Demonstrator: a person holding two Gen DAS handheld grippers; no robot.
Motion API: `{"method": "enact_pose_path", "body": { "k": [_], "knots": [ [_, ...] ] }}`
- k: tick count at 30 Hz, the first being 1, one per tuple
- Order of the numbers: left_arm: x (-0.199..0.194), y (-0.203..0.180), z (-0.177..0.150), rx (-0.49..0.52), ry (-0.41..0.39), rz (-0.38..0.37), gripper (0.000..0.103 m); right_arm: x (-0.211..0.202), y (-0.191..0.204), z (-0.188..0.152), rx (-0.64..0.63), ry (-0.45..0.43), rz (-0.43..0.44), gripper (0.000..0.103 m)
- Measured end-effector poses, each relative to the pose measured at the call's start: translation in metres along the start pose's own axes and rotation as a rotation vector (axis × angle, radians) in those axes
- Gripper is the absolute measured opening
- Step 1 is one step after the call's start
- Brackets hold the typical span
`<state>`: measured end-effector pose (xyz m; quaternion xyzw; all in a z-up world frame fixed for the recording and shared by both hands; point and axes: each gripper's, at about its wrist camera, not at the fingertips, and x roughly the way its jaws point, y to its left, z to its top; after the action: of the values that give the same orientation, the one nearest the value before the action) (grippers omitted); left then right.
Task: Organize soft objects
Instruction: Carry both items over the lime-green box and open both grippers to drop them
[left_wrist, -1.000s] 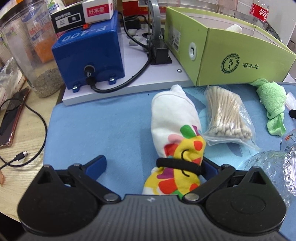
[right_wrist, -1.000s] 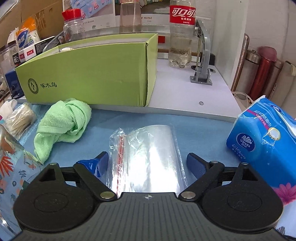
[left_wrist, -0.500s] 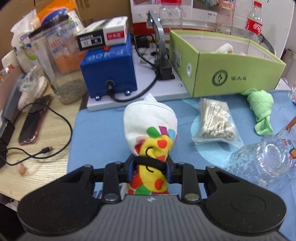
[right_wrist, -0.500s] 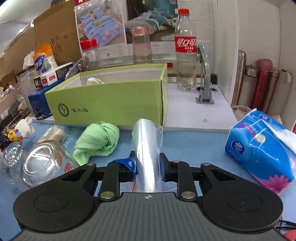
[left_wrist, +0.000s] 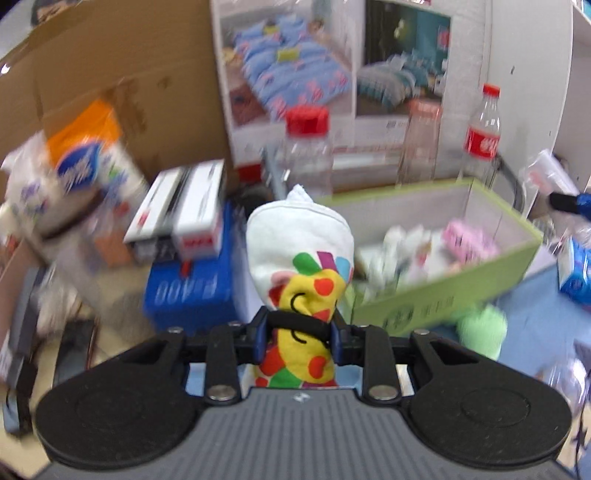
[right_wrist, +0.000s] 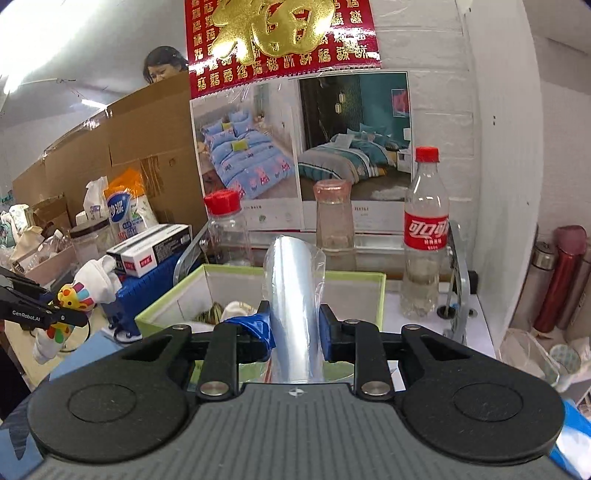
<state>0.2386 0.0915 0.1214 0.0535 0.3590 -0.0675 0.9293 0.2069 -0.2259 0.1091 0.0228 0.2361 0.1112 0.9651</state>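
Note:
My left gripper (left_wrist: 297, 334) is shut on a white cloth bundle with bright colour patches (left_wrist: 301, 254), held up in the air left of the green box (left_wrist: 443, 291). It also shows in the right wrist view (right_wrist: 79, 293). My right gripper (right_wrist: 295, 326) is shut on a clear plastic bag (right_wrist: 295, 291), held upright just in front of the green box (right_wrist: 380, 295). The box holds several soft items, among them a pink one (left_wrist: 467, 240). A green towel (left_wrist: 480, 328) lies on the blue mat by the box.
A blue device (left_wrist: 188, 291) with white cartons on top stands left of the box. Bottles (right_wrist: 424, 236) stand behind the box. A blue tissue pack (left_wrist: 574, 273) lies at the right. Thermos flasks (right_wrist: 561, 280) stand at the far right. A cardboard wall (right_wrist: 140, 133) is behind.
Both grippers have risen from the mat with their loads toward the green box. A second ago both were open around the bundle and the bag; they closed half a second ago.

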Motion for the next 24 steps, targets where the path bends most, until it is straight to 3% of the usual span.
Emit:
{"method": "enact_pose_path", "body": {
  "k": [5,9,11,14,15,16,21,24],
  "knots": [
    [0.046,-0.028,0.064,0.032,-0.018,-0.082,0.029,0.060,-0.011,0.032,0.010,0.039,0.021,0.008],
    [0.088,-0.055,0.076,0.072,0.016,-0.127,0.030,0.102,-0.019,0.029,0.018,0.107,0.047,0.009],
    [0.108,-0.064,0.074,0.086,0.048,-0.138,0.032,0.119,-0.022,0.021,0.020,0.142,0.062,0.015],
    [0.126,-0.071,0.071,0.110,0.067,-0.112,0.064,0.140,-0.026,0.011,0.054,0.201,0.057,0.018],
    [0.126,-0.071,0.069,0.113,0.055,-0.099,0.071,0.145,-0.027,0.010,0.077,0.231,0.034,0.020],
    [0.124,-0.070,0.069,0.119,0.039,-0.089,0.071,0.147,-0.028,0.009,0.099,0.258,0.016,0.024],
    [0.104,-0.059,0.069,0.095,-0.005,-0.074,0.072,0.123,-0.022,0.020,0.115,0.096,0.007,0.031],
    [0.089,-0.055,0.064,0.087,-0.018,-0.072,0.073,0.107,-0.011,0.027,0.089,0.061,0.014,0.035]
  ]
}}
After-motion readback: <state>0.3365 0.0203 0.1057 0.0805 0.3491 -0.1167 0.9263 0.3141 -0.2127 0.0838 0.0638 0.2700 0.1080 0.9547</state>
